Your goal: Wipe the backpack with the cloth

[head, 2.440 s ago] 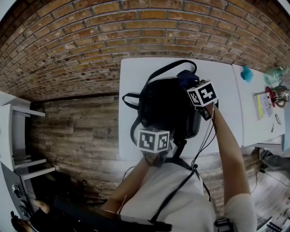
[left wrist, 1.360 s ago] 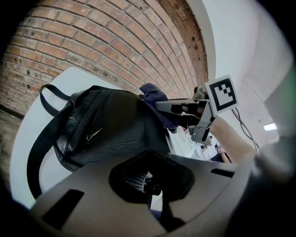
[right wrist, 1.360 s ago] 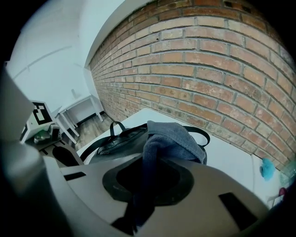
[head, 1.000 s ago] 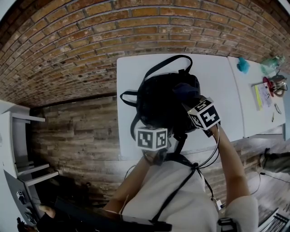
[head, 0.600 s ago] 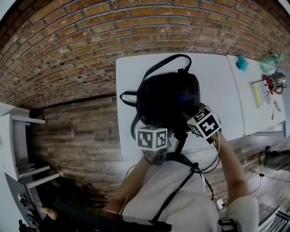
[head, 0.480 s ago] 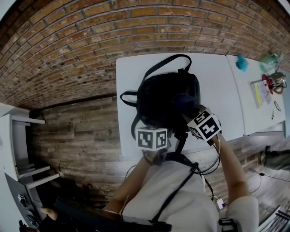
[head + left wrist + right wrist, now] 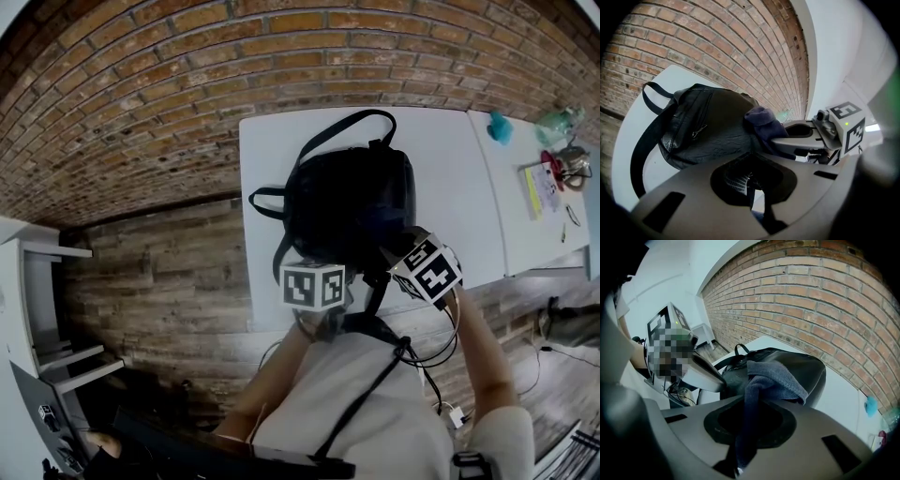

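A black backpack (image 7: pixel 345 208) lies on the white table (image 7: pixel 450 187), handle loop toward the brick wall. My left gripper (image 7: pixel 317 270) sits at its near edge, shut on a backpack strap (image 7: pixel 749 180) that runs between the jaws. My right gripper (image 7: pixel 392 247) is at the near right corner of the backpack, shut on a dark blue cloth (image 7: pixel 774 378). The cloth drapes from the jaws onto the backpack (image 7: pixel 806 365). In the left gripper view the cloth (image 7: pixel 761 121) bunches on the backpack (image 7: pixel 705 126) in front of the right gripper (image 7: pixel 787 140).
A teal object (image 7: pixel 500 127) and several small items (image 7: pixel 553 173) lie on the adjoining table at the right. The brick wall (image 7: pixel 187 84) runs behind, wooden planks (image 7: pixel 159 272) lie to the left, and a white shelf unit (image 7: pixel 33 291) stands at far left.
My right gripper has dragged the cloth from the far right part of the backpack back toward the near right corner. The left gripper has stayed at the near edge.
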### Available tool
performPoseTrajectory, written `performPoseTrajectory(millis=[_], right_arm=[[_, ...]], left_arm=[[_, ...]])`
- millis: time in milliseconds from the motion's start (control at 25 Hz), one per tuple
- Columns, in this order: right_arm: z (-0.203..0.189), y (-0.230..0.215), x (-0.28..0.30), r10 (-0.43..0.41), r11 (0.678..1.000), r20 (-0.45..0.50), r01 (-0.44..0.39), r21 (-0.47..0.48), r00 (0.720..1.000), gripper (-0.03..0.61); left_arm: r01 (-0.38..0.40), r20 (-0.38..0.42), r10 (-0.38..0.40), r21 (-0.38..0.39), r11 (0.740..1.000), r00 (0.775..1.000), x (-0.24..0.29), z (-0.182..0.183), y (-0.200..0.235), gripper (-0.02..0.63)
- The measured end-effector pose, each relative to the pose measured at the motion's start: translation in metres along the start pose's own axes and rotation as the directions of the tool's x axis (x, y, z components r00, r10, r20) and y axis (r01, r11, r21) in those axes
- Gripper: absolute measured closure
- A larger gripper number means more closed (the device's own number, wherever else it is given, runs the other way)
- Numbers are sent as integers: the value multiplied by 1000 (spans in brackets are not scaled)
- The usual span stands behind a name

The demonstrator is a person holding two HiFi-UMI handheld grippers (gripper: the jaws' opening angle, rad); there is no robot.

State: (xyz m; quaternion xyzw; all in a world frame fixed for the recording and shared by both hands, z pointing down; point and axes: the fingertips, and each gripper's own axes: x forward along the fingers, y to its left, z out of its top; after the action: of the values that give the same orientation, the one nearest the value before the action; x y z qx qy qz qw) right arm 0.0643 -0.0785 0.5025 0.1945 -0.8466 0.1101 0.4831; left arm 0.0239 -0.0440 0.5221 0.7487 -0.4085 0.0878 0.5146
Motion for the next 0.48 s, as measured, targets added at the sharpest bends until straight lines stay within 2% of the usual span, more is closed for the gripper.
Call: performPoseTrajectory(millis=[480], right_arm=[[-12, 22, -2, 50, 999, -71, -51, -18, 996, 532]], left_arm=[[8, -19, -8, 15, 1000, 1000, -6, -3, 5, 612]])
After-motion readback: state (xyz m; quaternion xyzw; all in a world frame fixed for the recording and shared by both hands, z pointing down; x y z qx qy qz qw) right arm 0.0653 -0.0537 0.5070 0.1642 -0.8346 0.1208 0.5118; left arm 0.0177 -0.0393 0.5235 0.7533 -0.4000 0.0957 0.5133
